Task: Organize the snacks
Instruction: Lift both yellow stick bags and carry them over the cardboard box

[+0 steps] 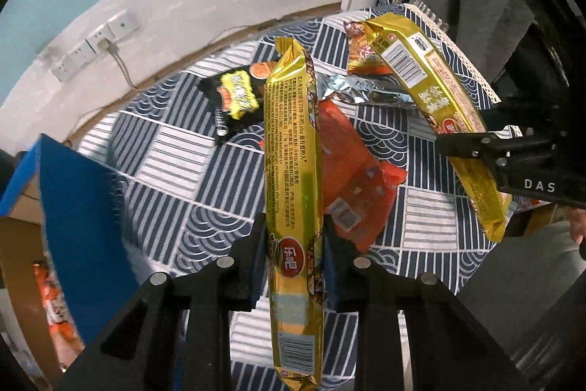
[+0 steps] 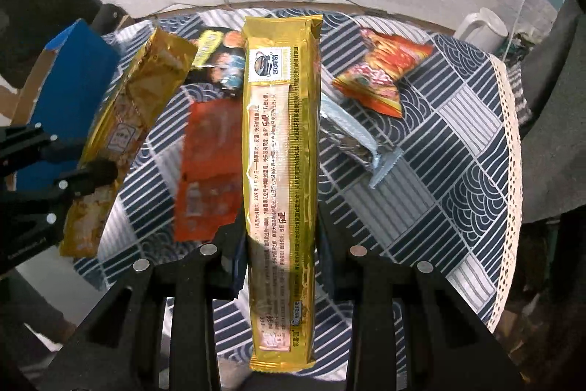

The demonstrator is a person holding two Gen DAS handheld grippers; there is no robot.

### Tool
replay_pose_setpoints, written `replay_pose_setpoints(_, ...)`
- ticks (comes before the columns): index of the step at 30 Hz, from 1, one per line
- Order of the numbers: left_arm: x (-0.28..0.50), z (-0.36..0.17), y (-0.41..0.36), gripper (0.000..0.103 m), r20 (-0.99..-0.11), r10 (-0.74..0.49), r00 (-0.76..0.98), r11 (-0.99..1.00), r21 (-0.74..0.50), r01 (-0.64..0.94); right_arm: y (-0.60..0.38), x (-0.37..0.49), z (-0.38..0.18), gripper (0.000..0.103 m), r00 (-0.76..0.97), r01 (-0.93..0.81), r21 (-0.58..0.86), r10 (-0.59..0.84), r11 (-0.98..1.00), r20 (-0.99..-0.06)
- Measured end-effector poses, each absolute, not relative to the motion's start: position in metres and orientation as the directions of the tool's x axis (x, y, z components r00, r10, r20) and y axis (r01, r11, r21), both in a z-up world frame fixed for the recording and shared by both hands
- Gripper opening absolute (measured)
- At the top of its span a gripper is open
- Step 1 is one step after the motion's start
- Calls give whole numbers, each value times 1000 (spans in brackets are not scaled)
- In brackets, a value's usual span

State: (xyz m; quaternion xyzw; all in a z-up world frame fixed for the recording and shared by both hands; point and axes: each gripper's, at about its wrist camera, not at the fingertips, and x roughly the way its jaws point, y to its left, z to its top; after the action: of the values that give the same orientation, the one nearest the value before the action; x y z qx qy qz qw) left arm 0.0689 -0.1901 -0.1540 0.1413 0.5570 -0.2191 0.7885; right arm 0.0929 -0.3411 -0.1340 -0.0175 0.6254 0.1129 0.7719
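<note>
I have both grippers, left gripper [image 1: 295,244] and right gripper [image 2: 280,244], each clenched on a long gold foil snack pack [image 1: 293,171] [image 2: 280,134], held mid-frame above the blue-white patterned tablecloth [image 1: 175,149], presumably heading for the blue cardboard box [image 1: 77,207] at lower left.

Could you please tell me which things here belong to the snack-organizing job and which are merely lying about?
Job:
left gripper and right gripper, each clamping a gold packet
orange packet
black packet
silver packet
blue box

Lying about:
white kettle
wall sockets
</note>
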Motion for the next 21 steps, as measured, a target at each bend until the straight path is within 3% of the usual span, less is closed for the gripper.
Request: replay_pose_setpoints(21,50,-79,-113,27,-881,-137,453,887,94,451,-285,96,-63,31,285,-294,112,199,949,-938)
